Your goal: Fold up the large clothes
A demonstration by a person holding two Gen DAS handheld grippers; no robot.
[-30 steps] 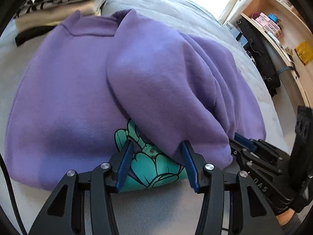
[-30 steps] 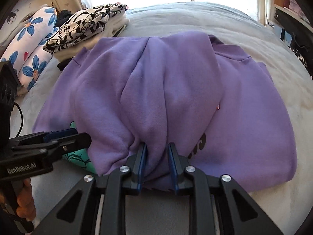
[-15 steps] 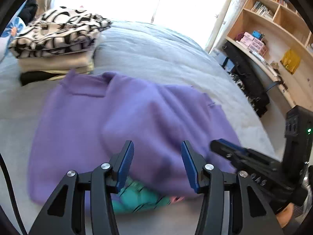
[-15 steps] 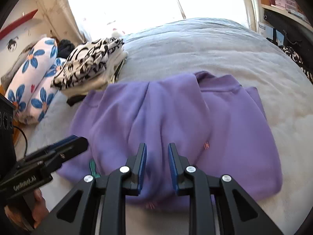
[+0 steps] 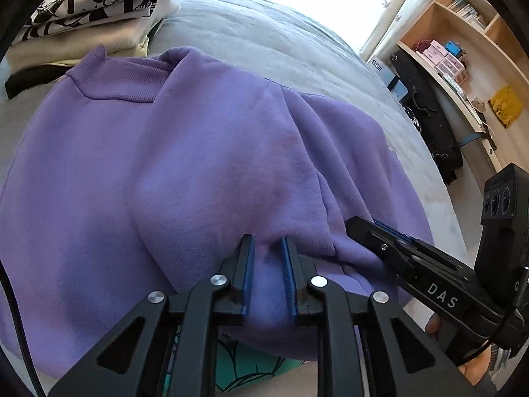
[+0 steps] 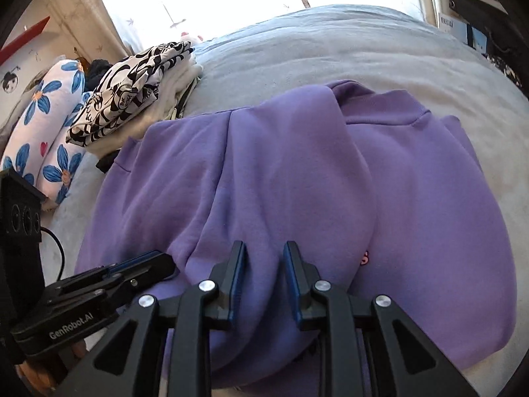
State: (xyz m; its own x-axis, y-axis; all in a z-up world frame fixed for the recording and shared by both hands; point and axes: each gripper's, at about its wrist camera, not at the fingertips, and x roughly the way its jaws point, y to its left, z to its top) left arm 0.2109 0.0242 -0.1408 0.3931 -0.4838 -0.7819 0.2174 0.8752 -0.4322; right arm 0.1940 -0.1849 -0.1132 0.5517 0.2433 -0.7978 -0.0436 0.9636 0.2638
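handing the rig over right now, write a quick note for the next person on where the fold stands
Left gripper: jaws closing on a pinch of the purple sweatshirt near its front edge; fabric is between them.
Right gripper: shut on the same folded edge, just beside the left.
Sweatshirt lies on the grey bed, collar away from you, sleeves and sides folded in over the body. A bit of the teal print shows under the near edge.
Folded stack sits at the far left.
Done: side folds.
Left: probably carry the near edge up toward the collar, smooth it, then move it to the stack.
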